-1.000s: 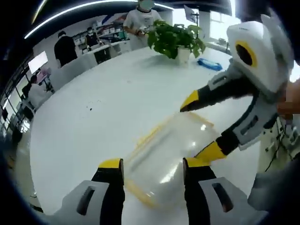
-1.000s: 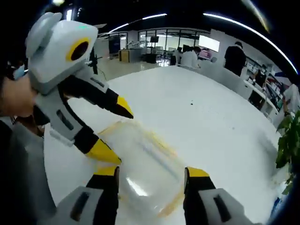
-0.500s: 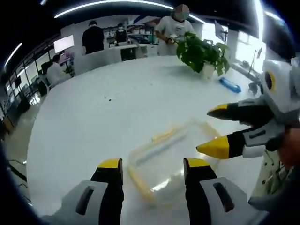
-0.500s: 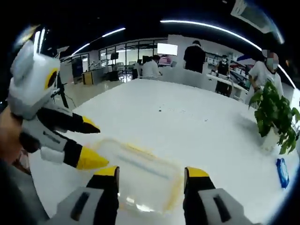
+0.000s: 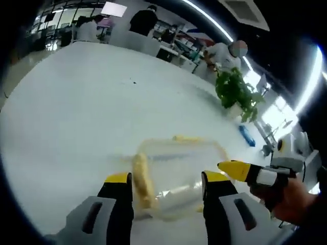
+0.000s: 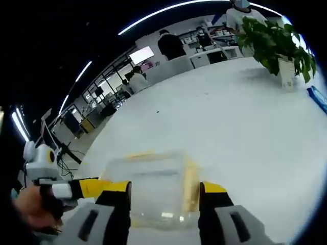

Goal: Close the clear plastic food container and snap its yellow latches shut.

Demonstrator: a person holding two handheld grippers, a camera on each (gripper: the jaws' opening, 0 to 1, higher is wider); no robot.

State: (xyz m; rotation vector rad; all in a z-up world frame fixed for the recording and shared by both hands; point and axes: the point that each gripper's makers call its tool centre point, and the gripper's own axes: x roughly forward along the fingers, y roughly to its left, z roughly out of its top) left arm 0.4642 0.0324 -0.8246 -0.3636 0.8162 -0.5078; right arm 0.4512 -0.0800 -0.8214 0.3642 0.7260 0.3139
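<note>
On the white table [image 5: 76, 102], the clear container [image 5: 176, 176] sits between your left gripper [image 5: 166, 178] and right gripper [image 6: 163, 186], both spread, holding nothing (latches blurred); an off-centre press may skid it.

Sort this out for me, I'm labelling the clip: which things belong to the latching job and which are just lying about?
Job: clear container with yellow latches; left gripper; right gripper.
Lying about: potted plant; blue object beside it on the white table.

No legible text, no labels or brands, no numbers, no signs in either view
</note>
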